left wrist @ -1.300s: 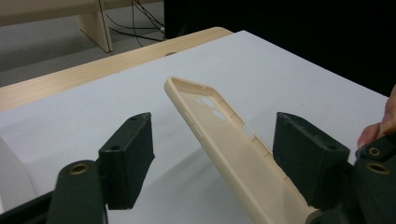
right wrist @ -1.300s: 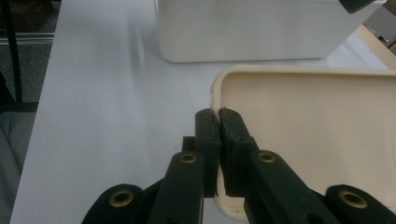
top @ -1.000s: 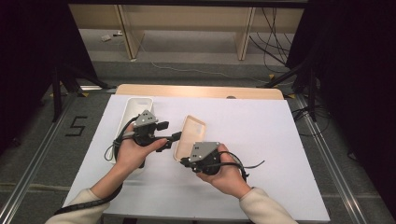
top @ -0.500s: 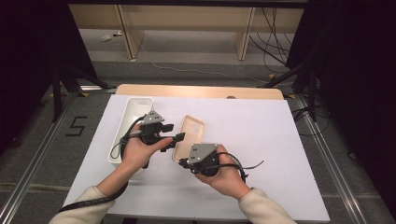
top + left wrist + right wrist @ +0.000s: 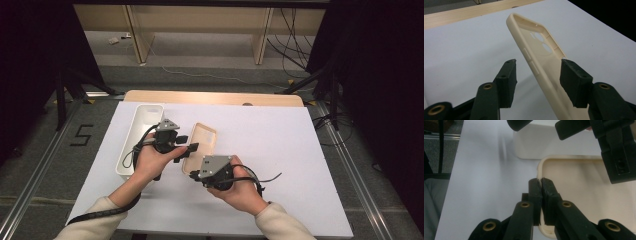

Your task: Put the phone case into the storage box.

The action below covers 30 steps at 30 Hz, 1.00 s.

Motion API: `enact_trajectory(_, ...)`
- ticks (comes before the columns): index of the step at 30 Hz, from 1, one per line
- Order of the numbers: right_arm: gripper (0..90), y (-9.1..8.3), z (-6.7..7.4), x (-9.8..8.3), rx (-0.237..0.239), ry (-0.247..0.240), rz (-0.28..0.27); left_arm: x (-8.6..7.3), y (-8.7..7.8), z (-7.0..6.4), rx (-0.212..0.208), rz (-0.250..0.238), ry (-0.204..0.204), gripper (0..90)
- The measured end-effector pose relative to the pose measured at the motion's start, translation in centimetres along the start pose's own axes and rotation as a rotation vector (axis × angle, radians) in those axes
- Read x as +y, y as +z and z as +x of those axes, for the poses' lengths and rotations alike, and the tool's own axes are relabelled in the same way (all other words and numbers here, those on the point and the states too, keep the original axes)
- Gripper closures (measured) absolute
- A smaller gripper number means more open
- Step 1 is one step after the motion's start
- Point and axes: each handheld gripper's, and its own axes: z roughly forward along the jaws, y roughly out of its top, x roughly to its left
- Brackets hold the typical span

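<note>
My right gripper [image 5: 194,175] pinches the near edge of the cream soft-plastic phone case [image 5: 202,150], held tilted off the white table sheet [image 5: 280,150]. My left gripper [image 5: 192,148], at 9 o'clock of it, straddles its side wall half-wide, jaws just closing, pads not pressing. White rectangular plastic tray [image 5: 141,131] at 9 o'clock. Floor marking "5" [image 5: 81,135].

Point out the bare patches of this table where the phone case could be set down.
Free: the white sheet from the phone case to the table's right edge, and the strip behind the case. Crowded: the left, where the white tray, left gripper and right gripper cluster around the case.
</note>
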Motion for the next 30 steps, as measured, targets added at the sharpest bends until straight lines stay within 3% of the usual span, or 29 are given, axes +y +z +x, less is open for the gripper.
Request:
enact_trajectory(9,87.7,0.1,0.3,0.2,0.000,-0.021,0.004,-0.1,0.0,0.2,0.001,0.002,-0.012,61.9)
enact_trajectory(30,87.9,0.9,0.6,0.0,0.018,-0.027,0.032,0.0,-0.6,-1.0,-0.040,-0.033,-0.068,75.9)
